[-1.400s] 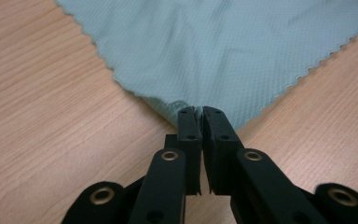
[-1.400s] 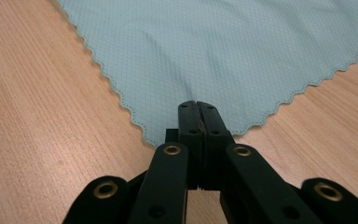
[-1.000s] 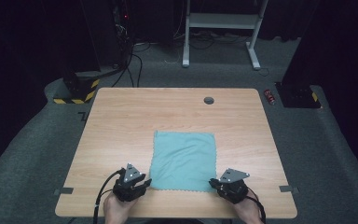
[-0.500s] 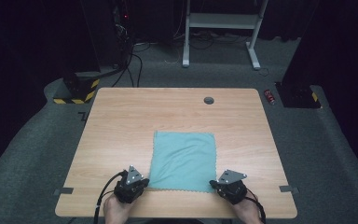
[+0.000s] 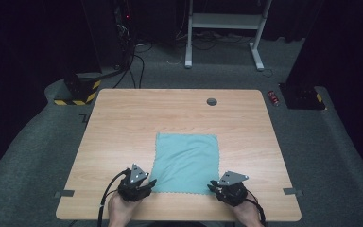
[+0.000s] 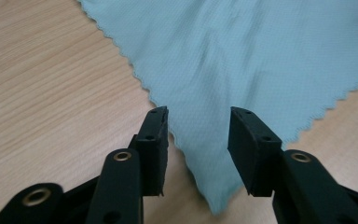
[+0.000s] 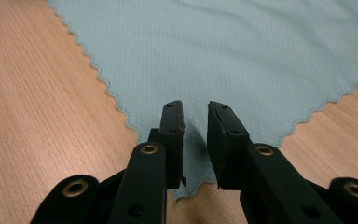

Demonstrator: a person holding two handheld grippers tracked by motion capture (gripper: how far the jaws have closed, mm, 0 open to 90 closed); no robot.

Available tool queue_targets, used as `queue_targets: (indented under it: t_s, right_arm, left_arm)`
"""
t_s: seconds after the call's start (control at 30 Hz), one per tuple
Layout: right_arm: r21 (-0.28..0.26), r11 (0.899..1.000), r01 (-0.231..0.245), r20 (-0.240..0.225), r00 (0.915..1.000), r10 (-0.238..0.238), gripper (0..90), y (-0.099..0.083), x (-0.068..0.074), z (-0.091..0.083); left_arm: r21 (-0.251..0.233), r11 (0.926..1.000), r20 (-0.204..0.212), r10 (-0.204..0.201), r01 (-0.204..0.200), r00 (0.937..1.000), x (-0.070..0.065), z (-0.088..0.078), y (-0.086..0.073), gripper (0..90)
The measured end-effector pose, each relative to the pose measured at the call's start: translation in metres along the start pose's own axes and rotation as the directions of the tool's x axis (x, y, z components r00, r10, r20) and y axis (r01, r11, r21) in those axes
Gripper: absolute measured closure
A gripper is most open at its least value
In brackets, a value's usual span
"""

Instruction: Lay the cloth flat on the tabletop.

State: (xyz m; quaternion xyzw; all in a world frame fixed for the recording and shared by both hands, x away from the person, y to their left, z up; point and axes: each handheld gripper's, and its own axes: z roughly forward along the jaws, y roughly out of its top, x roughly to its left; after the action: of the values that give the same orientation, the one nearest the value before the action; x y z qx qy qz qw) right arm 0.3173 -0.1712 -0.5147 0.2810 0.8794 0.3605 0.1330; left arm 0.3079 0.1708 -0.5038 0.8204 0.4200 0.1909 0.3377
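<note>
Grippers at the cloth's near corners
Left gripper (image 6: 198, 135) and right gripper (image 7: 196, 135) had just been opening, jaws spread astride the teal cloth's (image 5: 186, 161) seven- and five-o'clock corners.

- Cloth (image 5: 186, 163): showing pale teal, fine woven texture, zigzag edge.
- Table (image 5: 123, 123): showing light wood grain.
- Left gripper (image 6: 198, 140), right gripper (image 7: 196, 135): showing black, brass-coloured rivets.
</note>
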Motion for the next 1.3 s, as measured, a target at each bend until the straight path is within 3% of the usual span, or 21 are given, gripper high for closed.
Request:
queue_targets:
  t_s: [0.13,0.23,0.43,0.57,0.63,0.77,0.83,0.93,1.3]
  right_arm:
    - [0.009,1.000,0.001,-0.006,1.0000,-0.001,79.2,-0.005,-0.001,-0.001]
    - [0.015,1.000,0.022,-0.005,0.9998,-0.022,85.8,-0.008,-0.001,-0.005]
    - [0.039,0.998,0.055,0.003,0.9985,-0.055,89.5,-0.009,0.000,-0.009]
    - [0.046,0.998,0.050,-0.002,0.9988,-0.050,89.2,-0.013,-0.001,-0.014]
    - [0.047,0.998,0.044,0.002,0.9990,-0.044,81.0,-0.012,0.000,-0.014]
    - [0.031,0.999,0.029,0.008,0.9995,-0.029,76.7,-0.012,0.001,-0.012]
    - [0.027,0.999,0.030,0.002,0.9995,-0.030,78.6,-0.012,0.001,-0.011]
    - [0.028,0.998,0.047,-0.005,0.9989,-0.047,89.5,-0.012,0.000,-0.011]
    - [0.063,0.995,0.074,-0.006,0.9973,-0.073,90.0,-0.011,0.001,-0.015]
  left_arm:
    - [0.028,0.9995,-0.036,-0.016,0.017,0.9992,0.004,0.009,-0.006,55.4]
    - [0.015,0.9993,-0.042,-0.034,0.034,0.9985,0.008,0.005,-0.014,55.2]
    - [0.033,0.9987,-0.048,-0.038,0.039,0.9981,0.010,-0.004,-0.021,55.4]
    - [0.015,0.9994,-0.025,-0.030,0.030,0.9992,0.005,-0.009,-0.021,55.2]
    - [-0.013,0.9996,-0.008,-0.026,0.026,0.9996,0.003,-0.010,-0.018,55.2]
    - [-0.022,0.9997,0.011,0.001,0.000,0.9999,-0.003,-0.007,-0.009,53.8]
    - [-0.018,0.9998,0.015,-0.003,0.003,0.9999,-0.004,-0.002,-0.007,53.5]
    - [-0.014,0.9998,0.023,-0.011,0.011,0.9997,-0.003,0.003,-0.005,52.9]
    - [-0.007,0.9999,0.037,-0.014,0.015,0.9992,-0.003,0.010,-0.002,52.9]
